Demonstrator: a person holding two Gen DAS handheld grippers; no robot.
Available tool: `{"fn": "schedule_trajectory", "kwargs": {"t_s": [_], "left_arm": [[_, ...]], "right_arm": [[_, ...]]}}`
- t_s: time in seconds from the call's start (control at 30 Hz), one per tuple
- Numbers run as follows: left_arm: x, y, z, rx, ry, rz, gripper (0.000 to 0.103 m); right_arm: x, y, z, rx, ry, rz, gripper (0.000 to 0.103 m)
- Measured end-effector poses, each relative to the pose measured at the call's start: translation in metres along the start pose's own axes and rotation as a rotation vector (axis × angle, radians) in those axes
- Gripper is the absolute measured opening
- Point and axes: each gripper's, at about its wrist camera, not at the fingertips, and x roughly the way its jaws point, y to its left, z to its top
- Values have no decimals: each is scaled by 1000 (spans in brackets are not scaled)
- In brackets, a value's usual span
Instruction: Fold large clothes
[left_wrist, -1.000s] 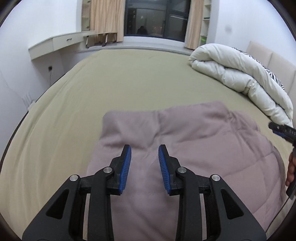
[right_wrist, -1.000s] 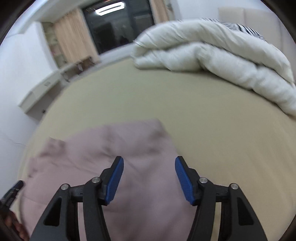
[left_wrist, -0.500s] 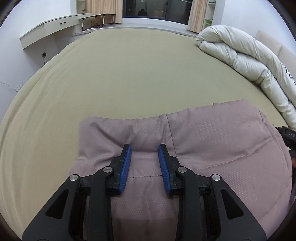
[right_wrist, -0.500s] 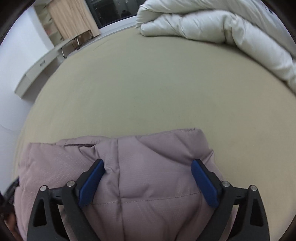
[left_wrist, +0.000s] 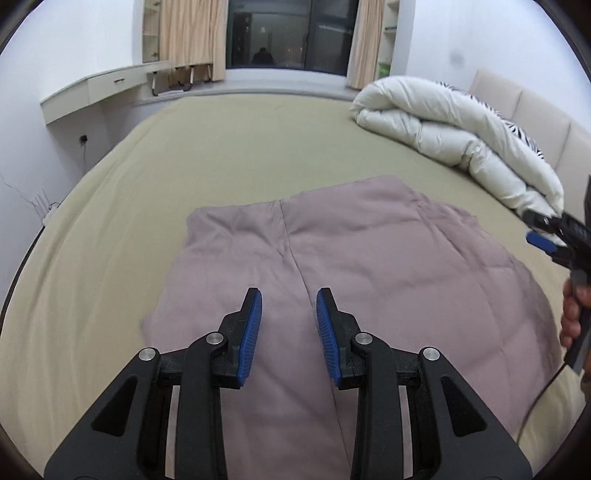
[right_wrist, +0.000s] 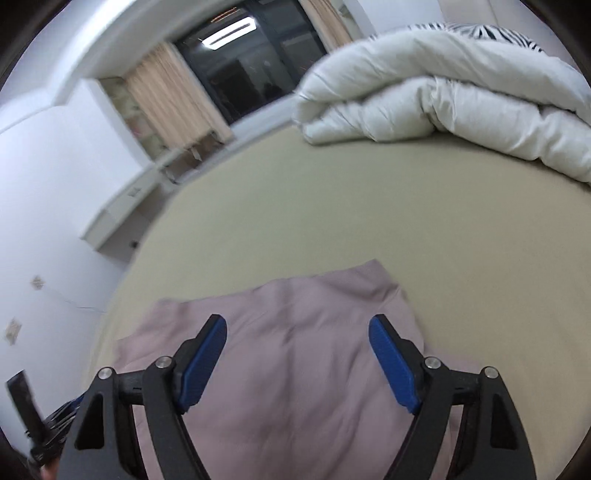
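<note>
A mauve quilted garment (left_wrist: 369, 266) lies folded and flat on the olive bed; it also shows in the right wrist view (right_wrist: 295, 369). My left gripper (left_wrist: 289, 314) hovers above its near left part, jaws open a moderate gap, holding nothing. My right gripper (right_wrist: 297, 336) hovers above the garment's right part, jaws wide open and empty. The right gripper also shows at the right edge of the left wrist view (left_wrist: 554, 236), held by a hand, off the garment's right side.
The olive bed sheet (left_wrist: 240, 147) stretches ahead. A rolled white duvet (left_wrist: 461, 133) lies at the far right by the padded headboard (left_wrist: 535, 107). A white desk (left_wrist: 96, 92) and a curtained dark window (left_wrist: 288, 33) stand beyond the bed.
Both grippers have lifted up and back from the garment. The right jaws stayed wide open; the garment now lies flat and released.
</note>
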Motion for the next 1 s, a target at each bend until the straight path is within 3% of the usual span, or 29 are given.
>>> {"fn": "schedule_trajectory", "kwargs": {"t_s": [0.13, 0.2, 0.23, 0.27, 0.33, 0.43, 0.47, 0.53, 0.6, 0.67, 0.73, 0.8, 0.87, 0.93, 0.97, 1.0], "left_arm": [[1, -12, -39, 49, 29, 45, 30], [16, -9, -54, 42, 19, 34, 31], [19, -10, -58, 42, 22, 29, 31], [22, -11, -59, 43, 30, 33, 30], [25, -15, -62, 69, 53, 63, 30], [20, -11, -57, 42, 104, 70, 30], [11, -8, -56, 7, 118, 74, 30], [-12, -5, -58, -40, 89, 49, 30], [-22, -12, -68, -18, 77, 62, 30], [-11, -17, -83, 9, 117, 59, 30], [-2, -20, -91, 34, 115, 69, 30], [-1, -23, -89, 38, 128, 78, 30], [-7, -19, -84, 16, 144, 60, 30], [-21, -10, -79, -19, 121, 43, 31], [-31, -3, -79, -30, 97, 44, 34], [-38, 5, -79, -45, 85, 45, 59]], "right_arm": [[-54, 29, -58, -199, -13, -57, 82], [-47, 33, -89, -262, 44, -109, 82], [-31, 30, -105, -279, 121, -146, 83], [-20, 27, -120, -311, 129, -151, 85], [-16, 26, -133, -380, 37, -175, 86], [-18, 36, -120, -322, 112, -257, 85], [-22, 43, -113, -313, 125, -281, 72], [-44, 62, -105, -300, 84, -215, 65], [-62, 86, -112, -340, 37, -175, 71], [-53, 103, -128, -386, 81, -140, 81], [-29, 108, -152, -411, 156, -160, 83], [-17, 105, -168, -428, 137, -197, 87], [-13, 96, -163, -393, 156, -186, 94], [-19, 89, -147, -318, 204, -133, 94], [-28, 83, -137, -288, 205, -100, 94], [-39, 76, -128, -259, 180, -82, 94]]}}
